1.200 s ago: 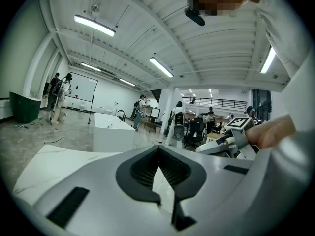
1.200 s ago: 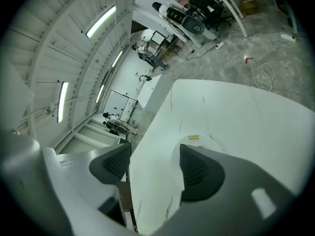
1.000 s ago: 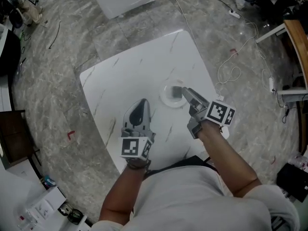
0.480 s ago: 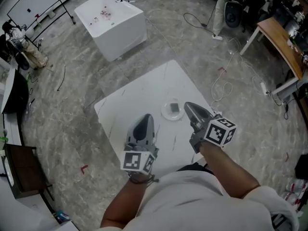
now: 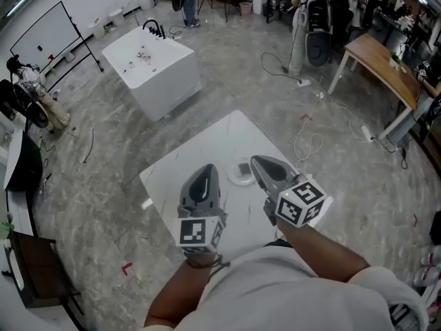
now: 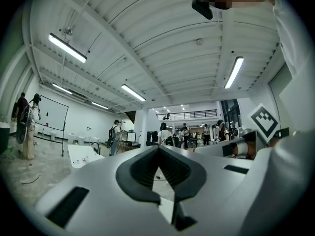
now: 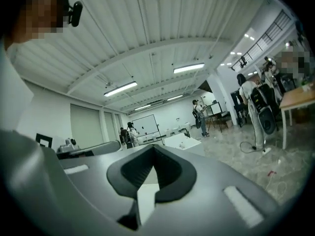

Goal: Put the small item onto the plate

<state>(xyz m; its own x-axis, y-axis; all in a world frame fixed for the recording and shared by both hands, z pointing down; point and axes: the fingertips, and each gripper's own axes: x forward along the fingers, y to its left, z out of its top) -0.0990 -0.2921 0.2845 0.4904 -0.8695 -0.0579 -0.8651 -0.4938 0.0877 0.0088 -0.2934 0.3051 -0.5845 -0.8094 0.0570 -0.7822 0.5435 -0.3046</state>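
A small dark item (image 5: 243,167) lies on a round white plate (image 5: 233,178) near the right side of the white marble table (image 5: 186,167). Both grippers are raised high above the table and point level. In the head view my left gripper (image 5: 207,167) hangs over the table's middle, left of the plate. My right gripper (image 5: 255,159) is just right of the plate in that view. Both are shut with nothing between the jaws, as the left gripper (image 6: 158,148) and right gripper (image 7: 154,147) show in their own views, which look out across the hall.
A white tub-like block with a black tap (image 5: 151,71) stands beyond the table. A wooden desk (image 5: 375,57) is at the far right, cables (image 5: 310,126) trail over the grey floor, and a whiteboard (image 5: 48,36) stands far left. People stand at the back.
Both grippers have risen well above the table, which now looks smaller. The right gripper drew back from the plate, rolled and shut empty. The item stays on the plate.
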